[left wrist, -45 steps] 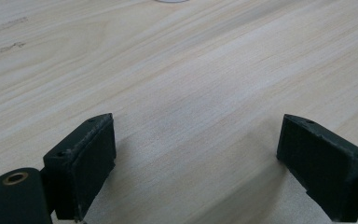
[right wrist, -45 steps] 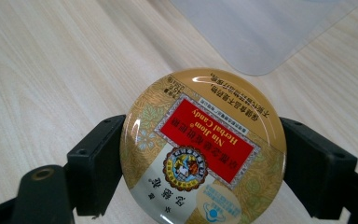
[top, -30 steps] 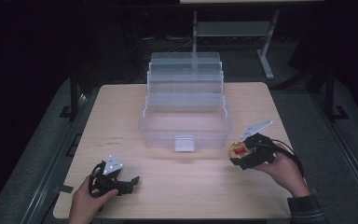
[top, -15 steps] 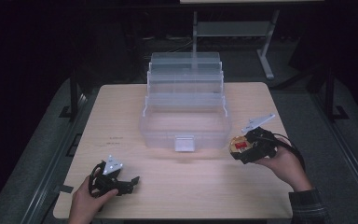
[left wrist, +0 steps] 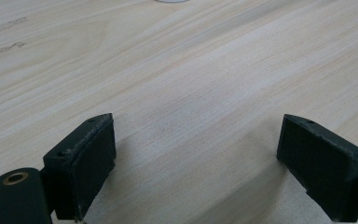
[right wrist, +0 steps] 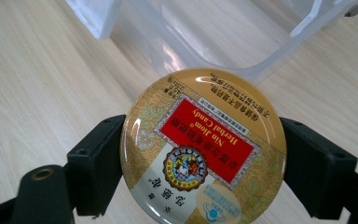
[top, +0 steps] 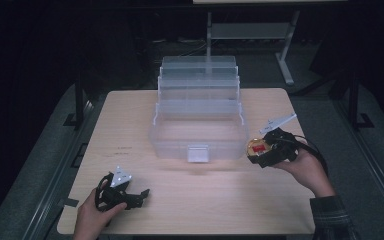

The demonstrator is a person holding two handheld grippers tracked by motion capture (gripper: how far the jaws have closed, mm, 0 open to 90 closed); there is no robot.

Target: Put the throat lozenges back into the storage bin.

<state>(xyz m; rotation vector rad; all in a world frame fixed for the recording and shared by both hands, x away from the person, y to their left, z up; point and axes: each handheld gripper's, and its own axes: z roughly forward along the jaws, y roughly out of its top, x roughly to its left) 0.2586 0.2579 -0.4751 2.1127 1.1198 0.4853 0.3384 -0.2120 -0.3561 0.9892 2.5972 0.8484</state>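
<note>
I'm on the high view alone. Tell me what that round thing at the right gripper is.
Observer: A round candy tin, gold with a red label reading Nin Jiom Herbal Candy.
Operator: Report the grip.
Observer: The right gripper has both jaws pressed on the tin's rim, lid facing its camera.
Operator: Now check the left jaws.
Observer: The left gripper stands open over bare table, nothing between the jaws.

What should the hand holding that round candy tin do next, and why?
Probably carry the candy tin a little further over the rim of the clear plastic box beside it. The right tongs already clamp the tin off the table, right next to the open box, while the left tongs rest open.
</note>
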